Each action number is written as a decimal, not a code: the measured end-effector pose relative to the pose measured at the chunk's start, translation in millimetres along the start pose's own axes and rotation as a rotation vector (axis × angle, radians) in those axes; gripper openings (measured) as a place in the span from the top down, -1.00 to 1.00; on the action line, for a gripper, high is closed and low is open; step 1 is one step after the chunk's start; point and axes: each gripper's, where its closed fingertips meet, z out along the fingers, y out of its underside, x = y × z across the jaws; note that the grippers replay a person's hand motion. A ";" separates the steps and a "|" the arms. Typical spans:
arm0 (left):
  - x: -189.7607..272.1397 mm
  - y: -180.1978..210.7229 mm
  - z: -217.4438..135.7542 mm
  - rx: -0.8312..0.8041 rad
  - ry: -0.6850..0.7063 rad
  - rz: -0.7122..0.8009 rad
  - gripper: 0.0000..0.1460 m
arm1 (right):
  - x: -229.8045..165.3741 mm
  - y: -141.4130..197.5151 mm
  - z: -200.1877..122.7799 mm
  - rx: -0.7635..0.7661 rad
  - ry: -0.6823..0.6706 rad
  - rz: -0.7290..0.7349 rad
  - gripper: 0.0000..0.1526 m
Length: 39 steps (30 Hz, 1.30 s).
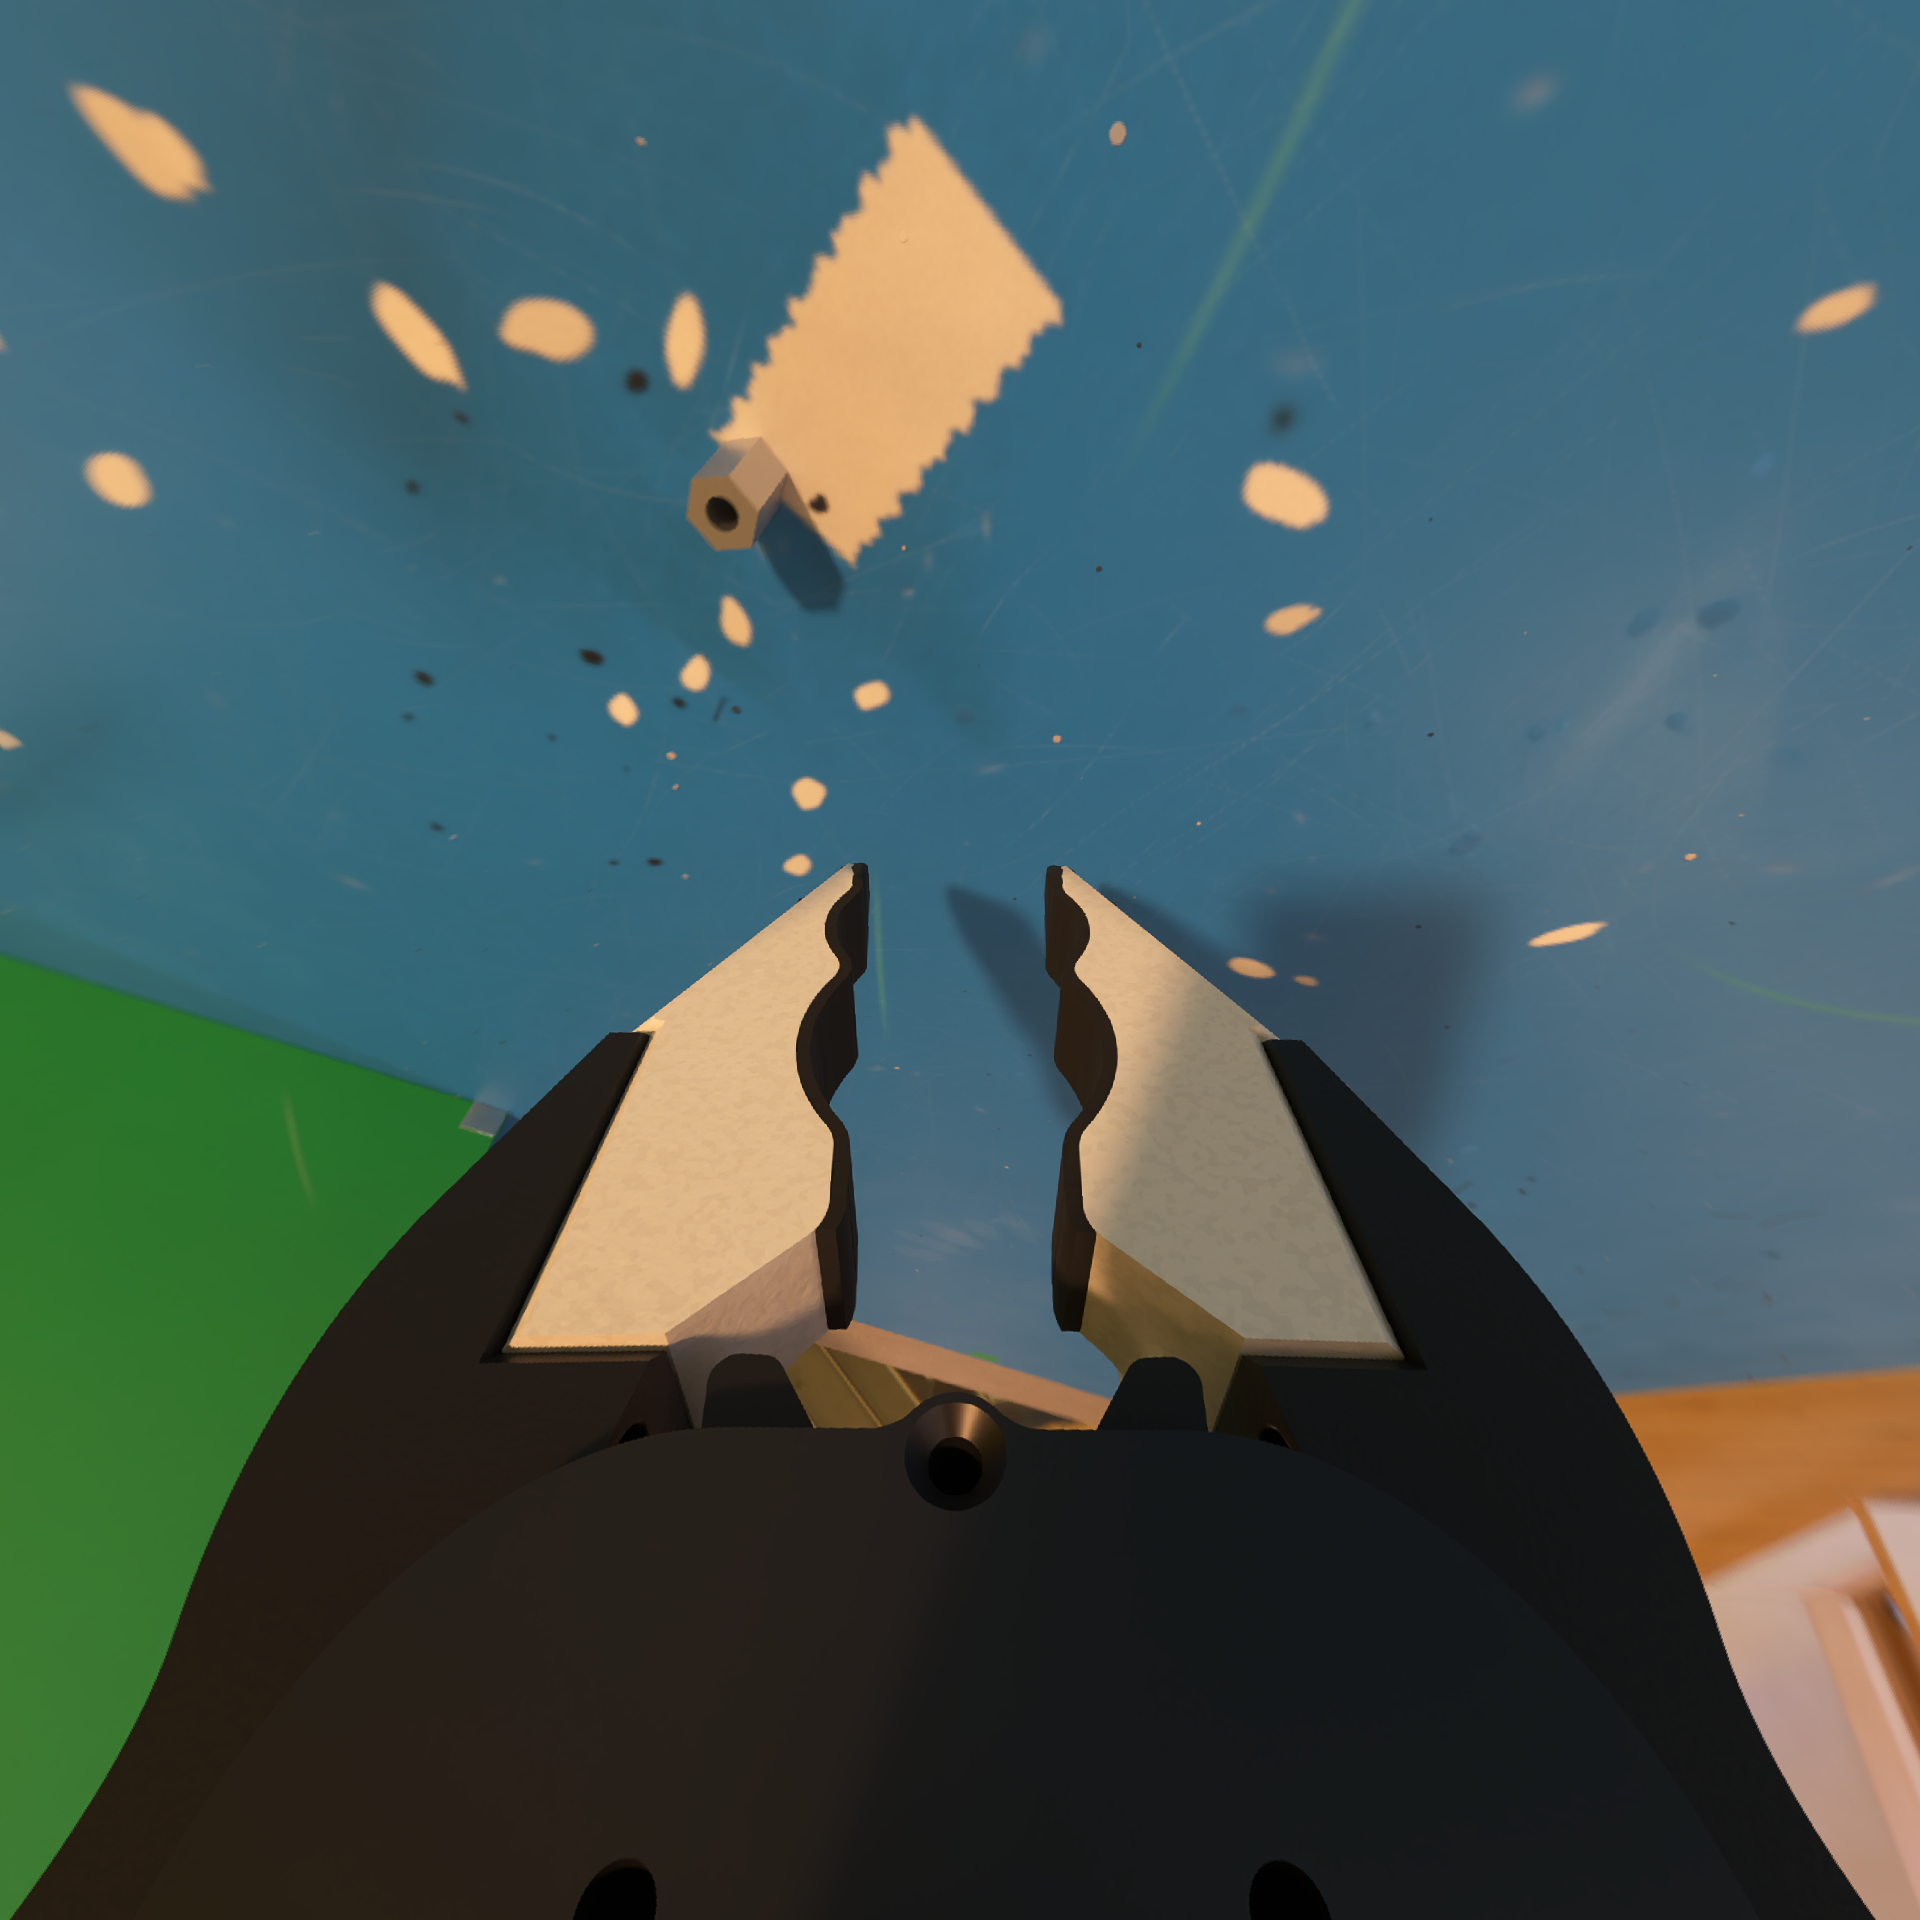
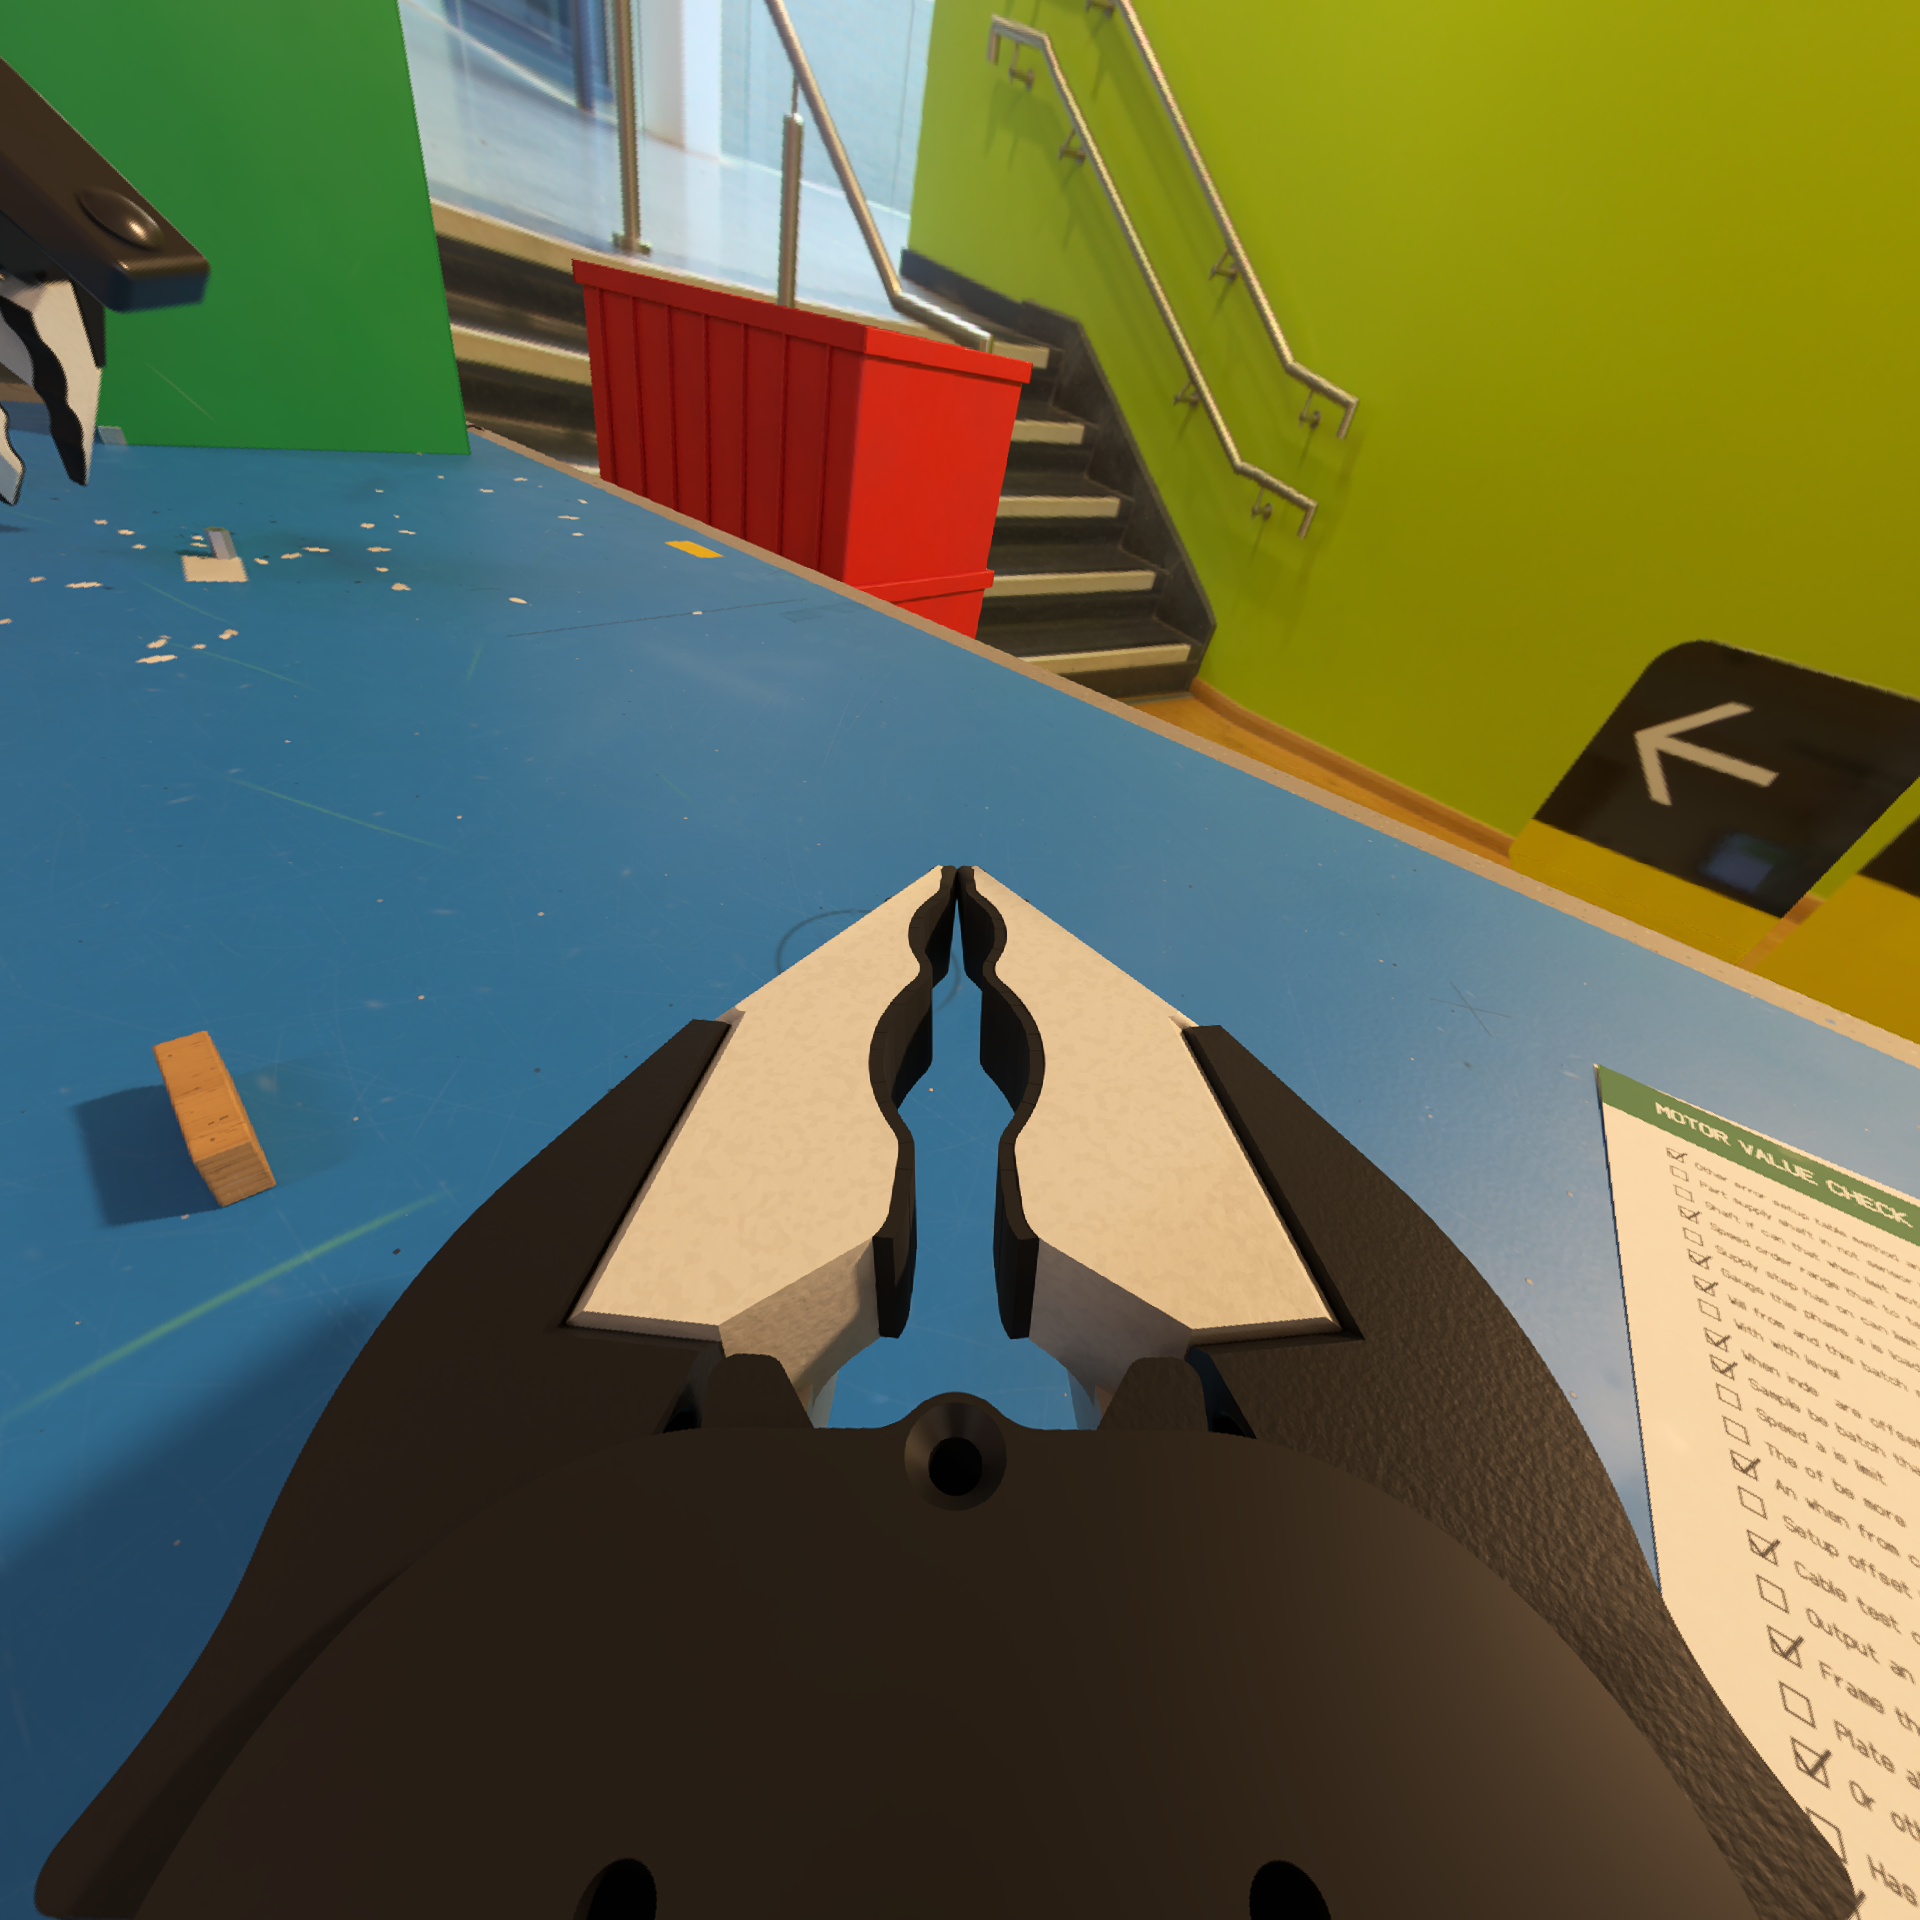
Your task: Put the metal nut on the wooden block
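Note:
The metal nut (image 1: 736, 492), a long grey hexagonal piece with a dark bore, stands on the blue table beside a pale torn patch (image 1: 894, 338). My left gripper (image 1: 956, 868) is open and empty, pointing down at the table, with the nut ahead and to the left of its tips. In the right wrist view the nut (image 2: 220, 541) is small at the far left, under the left gripper (image 2: 42, 416). The wooden block (image 2: 213, 1117) lies on the table to the left of my right gripper (image 2: 956, 871), which is shut and empty.
The blue table (image 2: 623, 779) is speckled with pale chips. A printed checklist sheet (image 2: 1787, 1455) lies at the right. The table edge runs diagonally behind; beyond it stand a red bin (image 2: 800, 426), a green panel (image 2: 260, 229) and a staircase (image 2: 1070, 540).

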 end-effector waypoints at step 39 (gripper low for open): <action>-44.5 -57.3 5.8 0.441 0.285 -0.698 0.25 | -3.5 8.4 2.1 -0.045 -0.044 -0.013 1.00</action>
